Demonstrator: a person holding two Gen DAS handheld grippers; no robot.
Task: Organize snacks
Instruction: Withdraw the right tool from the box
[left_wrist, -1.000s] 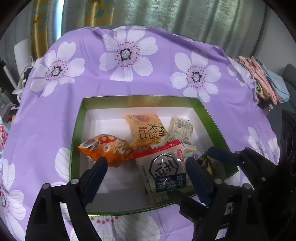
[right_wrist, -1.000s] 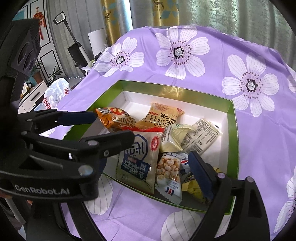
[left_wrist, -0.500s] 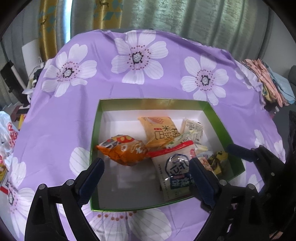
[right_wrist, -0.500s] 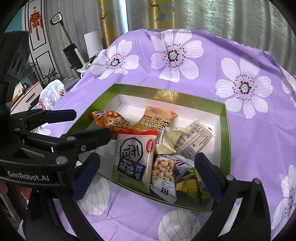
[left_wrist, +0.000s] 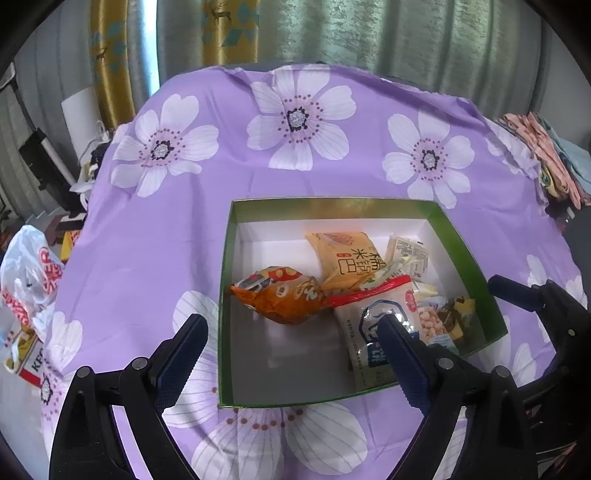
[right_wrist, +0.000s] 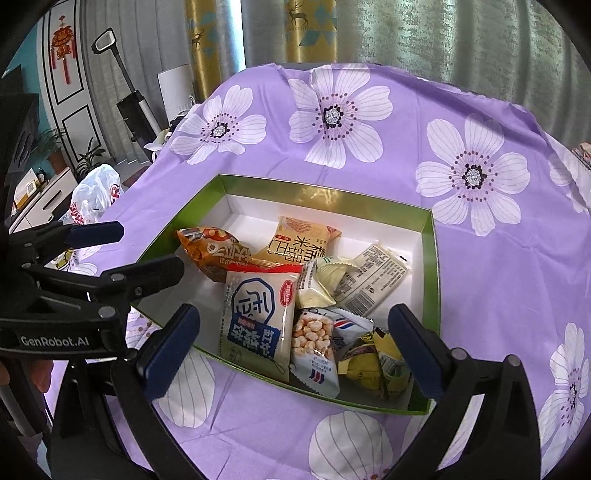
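Note:
A green box (left_wrist: 226, 295) (right_wrist: 431, 258) with a white inside sits on the purple flowered cloth and holds several snack packs. An orange puffed bag (left_wrist: 284, 295) (right_wrist: 212, 254) lies at its left, a yellow rice-cracker pack (left_wrist: 347, 258) (right_wrist: 301, 242) behind it, a white and blue pack (left_wrist: 373, 321) (right_wrist: 256, 314) in front. A peanut pack (right_wrist: 314, 347) and a yellow pack (right_wrist: 373, 365) lie at the near right. My left gripper (left_wrist: 291, 354) is open and empty above the box's near edge; it also shows in the right wrist view (right_wrist: 136, 247). My right gripper (right_wrist: 295, 343) is open and empty.
The cloth-covered table (left_wrist: 166, 240) drops off at its left edge. A white and red plastic bag (left_wrist: 29, 280) (right_wrist: 92, 195) lies on the floor to the left. Folded cloths (left_wrist: 546, 155) lie at the far right. Curtains hang behind.
Both grippers have pulled back and up from the box, still open and empty. The snacks have not moved.

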